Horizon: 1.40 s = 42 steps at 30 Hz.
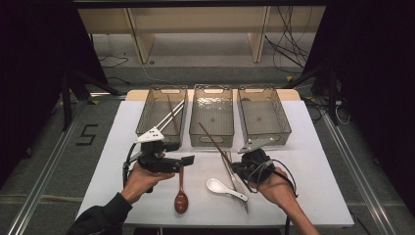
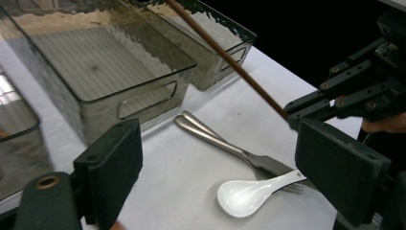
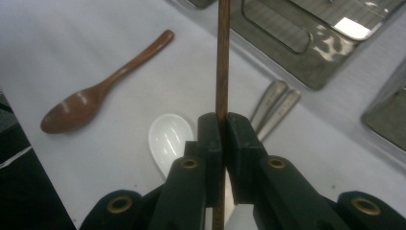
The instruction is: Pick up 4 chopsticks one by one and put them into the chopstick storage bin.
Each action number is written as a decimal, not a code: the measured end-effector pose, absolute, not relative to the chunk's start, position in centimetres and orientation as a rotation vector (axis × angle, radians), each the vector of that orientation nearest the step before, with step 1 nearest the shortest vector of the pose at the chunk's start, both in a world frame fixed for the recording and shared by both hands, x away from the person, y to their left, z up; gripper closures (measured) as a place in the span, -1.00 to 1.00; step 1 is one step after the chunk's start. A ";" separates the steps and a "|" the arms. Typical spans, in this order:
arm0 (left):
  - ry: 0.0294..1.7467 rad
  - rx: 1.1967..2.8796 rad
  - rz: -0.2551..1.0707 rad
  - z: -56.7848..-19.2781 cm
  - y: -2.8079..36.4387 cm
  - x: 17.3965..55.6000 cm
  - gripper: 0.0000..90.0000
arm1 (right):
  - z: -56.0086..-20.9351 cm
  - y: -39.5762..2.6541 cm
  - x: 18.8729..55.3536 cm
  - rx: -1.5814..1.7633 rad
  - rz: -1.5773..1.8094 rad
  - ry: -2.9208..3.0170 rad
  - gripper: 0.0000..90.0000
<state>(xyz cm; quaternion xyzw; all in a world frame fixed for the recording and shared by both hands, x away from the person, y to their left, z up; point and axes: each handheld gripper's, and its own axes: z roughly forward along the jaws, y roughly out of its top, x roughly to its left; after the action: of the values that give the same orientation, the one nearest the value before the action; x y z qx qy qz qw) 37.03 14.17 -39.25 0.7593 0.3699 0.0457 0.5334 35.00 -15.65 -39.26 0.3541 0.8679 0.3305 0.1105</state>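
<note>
Landmark: the middle bin [image 1: 211, 115], the centre one of three clear bins at the far side of the counter [image 1: 318, 186].
Right gripper [image 3: 221, 125]: near the counter's front, to the right of the middle bin's front wall; its jaws are closed tight on a brown chopstick [image 1: 210, 136].
Chopstick: held near its lower end; its long free end slants up and away, reaching over the front of the middle bin.
Left gripper [image 1: 187, 160]: in front of the left bin [image 1: 164, 113], which sits just left of the middle bin; its jaws stand wide apart and hold nothing.
Left bin contents: a brown stick and pale sticks, likely chopsticks.
Loose items: a wooden spoon [image 1: 181, 195], a white spoon [image 1: 223, 188] and metal cutlery [image 2: 225, 143] lie on the counter in front of the middle bin.
Risk 1, pivoting: the grip is near one end of a thin, smooth stick, so it may swing or slide in the jaws if the hand turns quickly.
Risk 2, snagging: the free end could strike the middle bin's rim on a sideways move, twisting the stick out of the jaws.
Risk 3, wrong bin: judging by the left bin's contents, the chopstick probably belongs there; released now it could fall into the middle bin or onto the counter.
Risk 4, collision: the left gripper lies across the path to the left bin.
</note>
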 end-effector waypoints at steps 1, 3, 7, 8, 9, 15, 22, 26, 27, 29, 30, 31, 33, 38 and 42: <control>0.884 1.812 0.094 -39.3 13.9 37.2 -0.64 | -39.2 -15.4 35.0 1.034 0.982 2.550 0.90; 0.903 1.799 0.067 -39.5 13.5 37.6 -0.62 | -39.2 -15.1 34.9 1.022 1.004 2.547 0.90; 0.924 1.771 0.001 -39.6 12.6 38.1 -0.59 | -39.0 -14.8 34.7 1.013 1.031 2.543 0.90; 0.924 1.765 -0.013 -39.6 12.4 38.2 -0.57 | -39.0 -14.6 34.6 1.007 1.038 2.541 0.90; 0.926 1.762 -0.024 -39.6 12.1 38.3 -0.55 | -39.0 -14.5 34.6 1.000 1.044 2.539 0.90; 0.943 1.755 -0.077 -40.0 11.2 38.4 -0.45 | -38.8 -13.7 34.3 0.966 1.071 2.538 0.90; 0.930 1.744 -0.130 -40.2 10.4 38.3 -0.19 | -38.7 -13.1 34.2 0.954 1.102 2.532 0.90; 0.930 1.719 -0.165 -40.4 10.2 38.4 0.00 | -38.6 -12.7 34.1 0.941 1.117 2.532 0.90; 0.926 1.719 -0.172 -40.5 10.2 38.4 0.04 | -38.6 -12.7 34.0 0.938 1.118 2.532 0.90; 0.924 1.711 -0.192 -40.5 10.3 38.4 0.14 | -38.7 -12.6 34.0 0.936 1.118 2.534 0.90; 0.924 1.704 -0.201 -40.5 10.3 38.5 0.18 | -38.7 -12.5 34.0 0.934 1.121 2.534 0.90; 0.922 1.703 -0.208 -40.5 10.3 38.5 0.22 | -38.7 -12.5 34.0 0.933 1.125 2.533 0.90; 0.919 1.698 -0.220 -40.5 10.3 38.5 0.27 | -38.7 -12.5 33.9 0.931 1.133 2.531 0.90; 0.910 1.687 -0.237 -40.7 10.2 38.4 0.40 | -38.6 -12.4 33.9 0.927 1.149 2.528 0.90; 0.907 1.686 -0.241 -40.8 10.2 38.4 0.51 | -38.7 -12.4 33.8 0.920 1.162 2.533 0.90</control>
<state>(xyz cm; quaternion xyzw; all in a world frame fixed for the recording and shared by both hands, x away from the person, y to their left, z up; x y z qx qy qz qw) 38.40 10.16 -40.76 0.7183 0.3863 -0.1027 0.5695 33.82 -12.37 -38.71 0.3118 0.8585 0.3938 0.1033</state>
